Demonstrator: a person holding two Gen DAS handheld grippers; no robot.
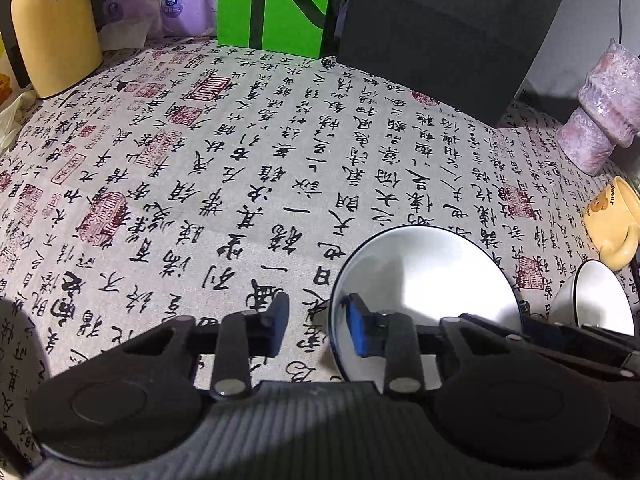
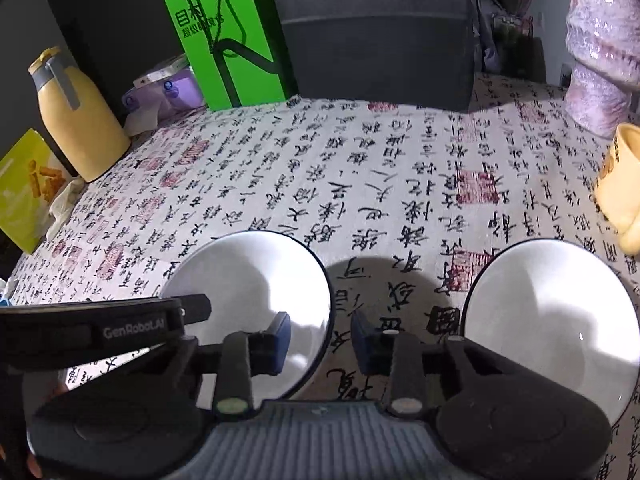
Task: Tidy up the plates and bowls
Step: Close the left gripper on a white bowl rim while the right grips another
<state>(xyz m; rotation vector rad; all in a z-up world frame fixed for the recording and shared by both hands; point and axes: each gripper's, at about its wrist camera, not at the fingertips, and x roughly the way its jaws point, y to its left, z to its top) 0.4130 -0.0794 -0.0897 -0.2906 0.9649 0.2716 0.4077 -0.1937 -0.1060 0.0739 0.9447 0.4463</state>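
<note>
1. While both grippers are pointing steeply down at the table, the left gripper (image 1: pixel 318 320) is straddling the left rim of a white bowl (image 1: pixel 432 276). One finger is hanging outside the bowl over the cloth, and the blue-padded one is reaching inside it.
2. Its jaws are standing fairly narrow with the rim between them, but a gap is showing on each side, so the pads are not pressing on the bowl.
3. The right gripper (image 2: pixel 320 336) is straddling the opposite rim of the same bowl in the same way. Its left finger is sitting over the bowl's inside and its right finger over the cloth. Its jaws are also standing narrow and clear of the rim.
4. The bowl is sitting upright on a calligraphy-printed tablecloth (image 1: pixel 200 160). It is looking glossy white inside, with a thin dark line running around its rim, and nothing is lying in it.
5. A second bowl (image 2: pixel 552 320) of the same look is sitting upright near it on the right, apart from it, with bare cloth showing between the two.
6. A yellow mug (image 2: pixel 620 184) is standing beyond the second bowl, and a green paper bag (image 2: pixel 228 40) and a yellow jug (image 2: pixel 80 120) are standing along the far edge.
</note>
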